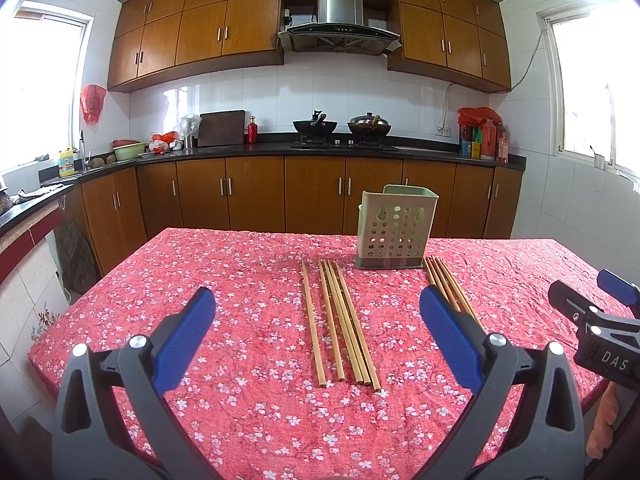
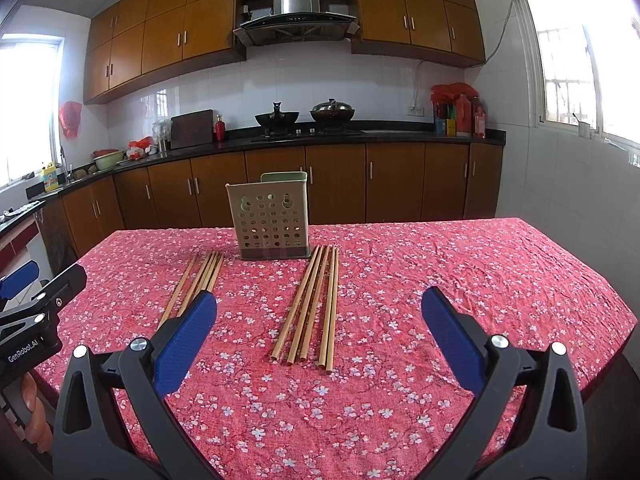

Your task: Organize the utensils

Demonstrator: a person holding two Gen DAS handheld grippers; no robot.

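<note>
Two bundles of several wooden chopsticks lie on a red floral tablecloth (image 1: pixel 224 280). The left bundle (image 1: pixel 340 324) shows in the left wrist view, between my open left gripper's (image 1: pixel 318 304) blue fingers. The right bundle (image 2: pixel 310 308) lies ahead of my open right gripper (image 2: pixel 320 304); it also shows in the left view (image 1: pixel 448 284). The left bundle shows in the right view too (image 2: pixel 200 280). A pale green perforated utensil holder (image 1: pixel 394 228) stands upright behind both bundles, also seen in the right view (image 2: pixel 272 216). Both grippers hover above the table's near edge, empty.
The right gripper's body (image 1: pixel 600 328) shows at the left view's right edge; the left gripper's body (image 2: pixel 36 320) shows at the right view's left edge. Beyond the table runs a kitchen counter (image 1: pixel 360 148) with two woks, bottles and brown cabinets.
</note>
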